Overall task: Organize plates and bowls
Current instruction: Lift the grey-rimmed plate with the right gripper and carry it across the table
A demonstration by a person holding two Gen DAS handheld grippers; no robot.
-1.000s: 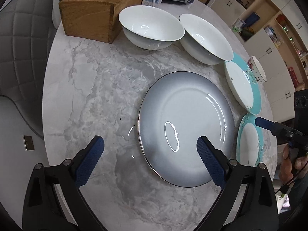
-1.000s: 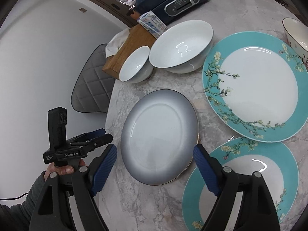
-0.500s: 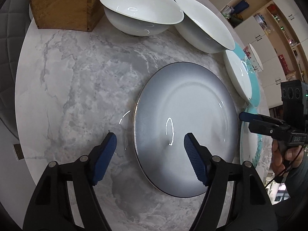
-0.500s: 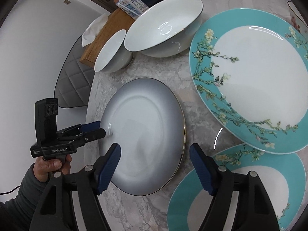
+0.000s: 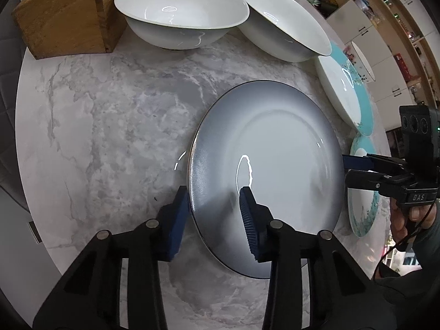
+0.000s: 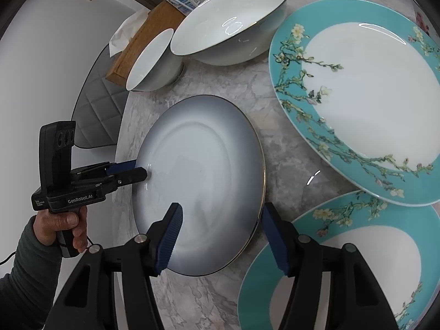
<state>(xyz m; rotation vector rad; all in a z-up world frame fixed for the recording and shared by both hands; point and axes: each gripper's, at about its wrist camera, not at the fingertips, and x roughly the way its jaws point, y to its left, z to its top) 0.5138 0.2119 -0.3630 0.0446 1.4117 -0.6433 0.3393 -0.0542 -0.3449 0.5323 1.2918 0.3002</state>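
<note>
A grey plate [image 5: 264, 170] with a dark rim lies on the marble table; it also shows in the right wrist view [image 6: 200, 181]. My left gripper [image 5: 213, 217] straddles its near left rim, one pad outside and one over the plate, jaws narrowed but apart. My right gripper [image 6: 220, 236] straddles the opposite rim, jaws part open. Two white bowls [image 5: 178, 11] [image 5: 283, 22] stand behind. Two teal floral plates [image 6: 363, 93] [image 6: 343, 272] lie to the right.
A wooden tissue box [image 5: 63, 19] stands at the back left beside the bowls. A small floral bowl [image 5: 360, 60] sits past the teal plates. A grey quilted chair [image 6: 96, 110] is beyond the table's edge. Cabinets stand at the far right.
Both grippers have moved in to the grey plate's rims and narrowed their jaws around them. The plate has not visibly moved.
</note>
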